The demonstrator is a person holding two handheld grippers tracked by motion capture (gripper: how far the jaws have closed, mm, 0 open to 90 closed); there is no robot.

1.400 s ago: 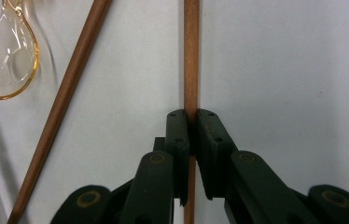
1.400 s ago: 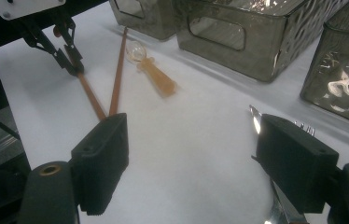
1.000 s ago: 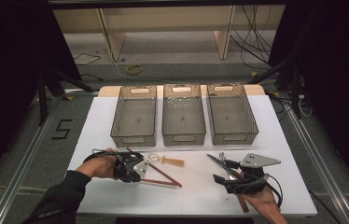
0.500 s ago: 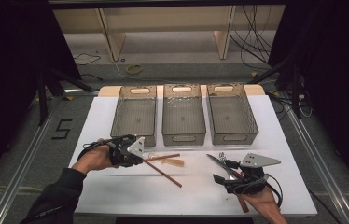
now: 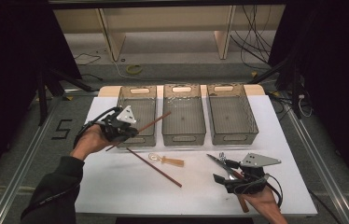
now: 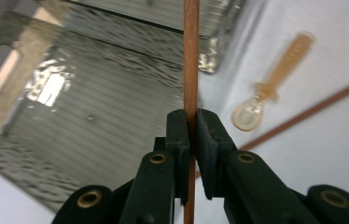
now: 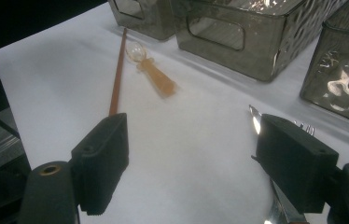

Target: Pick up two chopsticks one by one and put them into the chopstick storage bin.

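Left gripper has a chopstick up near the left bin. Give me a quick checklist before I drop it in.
1. Grip: left gripper is shut on the held chopstick, pads on both sides. Ok.
2. Position: the stick's far end reaches over the left bin, but the gripper is at the bin's near left corner, not above the middle. Not ok.
3. Stick angle: tilted across the bin's rim rather than lined up with its length. Not ok.
4. Bin contents: nothing seen inside the left bin. Ok.
5. Second chopstick and small spoon lie on the white tabletop, apart from the left hand. Ok.
6. Right gripper is open, at rest near the cutlery. Ok.
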